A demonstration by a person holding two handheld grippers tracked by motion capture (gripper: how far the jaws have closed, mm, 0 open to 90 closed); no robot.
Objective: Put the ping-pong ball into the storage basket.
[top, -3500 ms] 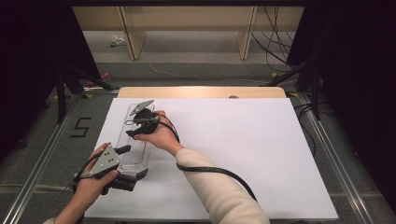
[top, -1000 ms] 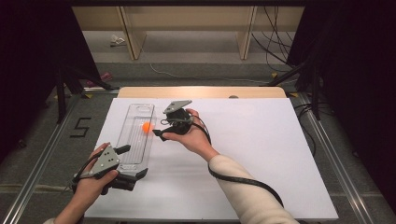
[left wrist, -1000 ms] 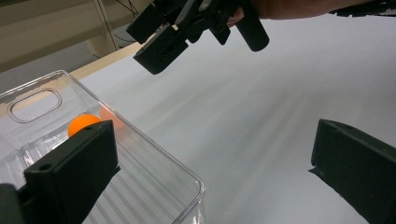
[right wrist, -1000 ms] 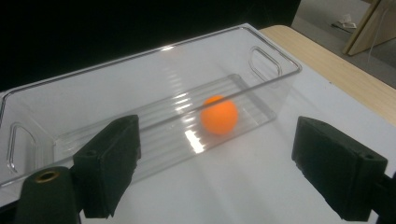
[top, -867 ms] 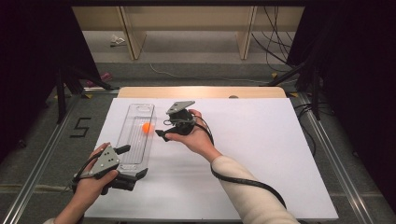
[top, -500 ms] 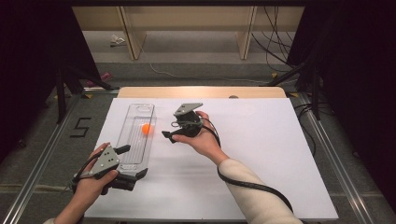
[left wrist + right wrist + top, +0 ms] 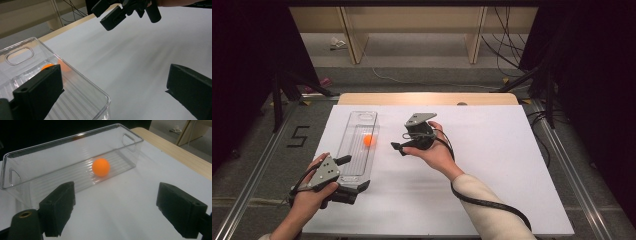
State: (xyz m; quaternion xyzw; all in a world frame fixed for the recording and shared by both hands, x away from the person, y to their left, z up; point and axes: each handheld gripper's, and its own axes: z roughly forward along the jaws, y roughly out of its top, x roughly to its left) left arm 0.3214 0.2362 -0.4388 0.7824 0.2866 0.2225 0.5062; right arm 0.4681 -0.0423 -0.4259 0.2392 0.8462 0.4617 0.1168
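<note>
**A light ball in a slick clear bin**

The white table sheet (image 7: 492, 165) carries everything; the clear plastic bin (image 7: 358, 145) is the landmark, lying long and narrow toward the sheet's left side. It looks thin-walled, rigid and glossy, so it would probably slide easily on the sheet if nudged. It has cut-out handles at both short ends (image 7: 127, 138), and its rim or an end wall seems the surest place to grip it.

The left gripper (image 7: 343, 186) sits at the bin's near end, jaws spread wide, one inside the near corner and the other outside on the sheet, closing on nothing. From the left gripper view the bin wall (image 7: 82, 82) passes between them untouched.

The right gripper (image 7: 404, 147) hovers just to the right of the bin, apart from it, jaws wide open and empty.

The orange ball (image 7: 101, 167) rests on the bin's ribbed floor, about the middle of its length, slightly toward the far end. It looks like a hollow table-tennis ball: very light, smooth, hard and ready to roll or squirt from a pinch. Taking it squarely across its widest part with a gentle squeeze seems best.
</note>
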